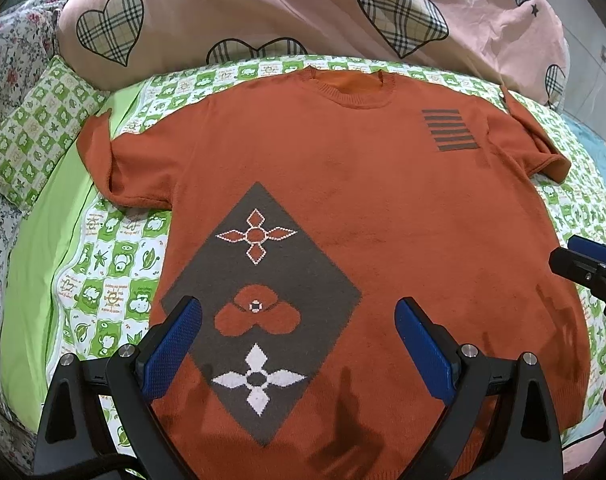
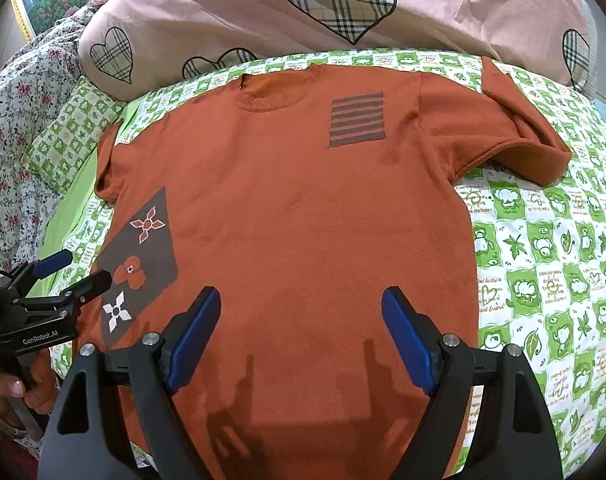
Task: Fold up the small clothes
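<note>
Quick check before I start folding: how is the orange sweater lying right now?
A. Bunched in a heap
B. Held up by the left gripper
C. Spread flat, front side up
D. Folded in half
C. The sweater lies spread out on the green sheet with its diamond pattern and collar showing; the left gripper and right gripper are open above it, holding nothing.

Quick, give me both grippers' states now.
Left gripper: open, holding nothing, above the rust-orange knitted sweater.
Right gripper: open, holding nothing, above the same sweater.
</note>
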`<state>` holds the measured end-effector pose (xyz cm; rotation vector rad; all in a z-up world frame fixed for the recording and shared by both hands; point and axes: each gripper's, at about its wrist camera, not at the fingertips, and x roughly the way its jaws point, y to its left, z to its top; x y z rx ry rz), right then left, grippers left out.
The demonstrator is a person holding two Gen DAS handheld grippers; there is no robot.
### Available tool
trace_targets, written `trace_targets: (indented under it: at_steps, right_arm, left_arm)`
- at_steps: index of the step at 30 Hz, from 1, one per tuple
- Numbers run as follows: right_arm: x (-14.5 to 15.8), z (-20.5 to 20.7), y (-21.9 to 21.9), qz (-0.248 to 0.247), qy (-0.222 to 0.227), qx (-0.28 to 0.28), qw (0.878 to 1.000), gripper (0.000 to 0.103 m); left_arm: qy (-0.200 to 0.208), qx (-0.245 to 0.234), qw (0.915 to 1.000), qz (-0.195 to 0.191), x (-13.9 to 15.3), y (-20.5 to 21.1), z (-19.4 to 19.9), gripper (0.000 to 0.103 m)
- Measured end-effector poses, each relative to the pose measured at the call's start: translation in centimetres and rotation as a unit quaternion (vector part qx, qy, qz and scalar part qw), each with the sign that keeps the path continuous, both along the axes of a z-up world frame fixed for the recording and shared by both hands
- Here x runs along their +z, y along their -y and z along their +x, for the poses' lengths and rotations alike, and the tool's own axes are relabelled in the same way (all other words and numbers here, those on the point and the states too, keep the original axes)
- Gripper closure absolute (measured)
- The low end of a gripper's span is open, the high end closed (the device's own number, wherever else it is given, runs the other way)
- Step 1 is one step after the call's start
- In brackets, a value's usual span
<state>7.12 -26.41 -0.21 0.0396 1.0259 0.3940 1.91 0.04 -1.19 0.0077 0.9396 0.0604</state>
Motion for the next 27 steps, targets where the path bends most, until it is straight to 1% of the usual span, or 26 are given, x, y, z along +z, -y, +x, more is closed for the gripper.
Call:
trace_targets:
  at_steps: [5, 13, 23, 27]
  right_arm:
    - [0.0, 0.3, 0.0, 0.013, -0.009, -0.002, 1.0, 0.02]
    - [-0.1, 0.8, 0.1, 0.006, -0.011, -0.003, 1.0, 0.02]
    - [-0.6, 2.1, 0.9, 0.013, -0.017, -0.014, 1.0, 0.02]
    - [-0.6, 3.1, 1.9, 0.019, -0.017, -0.029, 0.999, 0.02]
  left_arm:
    - [-0.006, -0.001, 1.0, -0.002, -0.1, 0.1, 0.3, 0.005]
    - [-0.009, 0.002, 0.9999, -0.008, -0.5, 0.2, 1.2, 0.005]
    - [-0.022, 0.008, 0.9995, -0.019, -1.4, -0.5, 2.3, 0.005]
    - [-0.031, 0.012, 0.9989, -0.032, -1.6, -1.0, 3.3, 0.005]
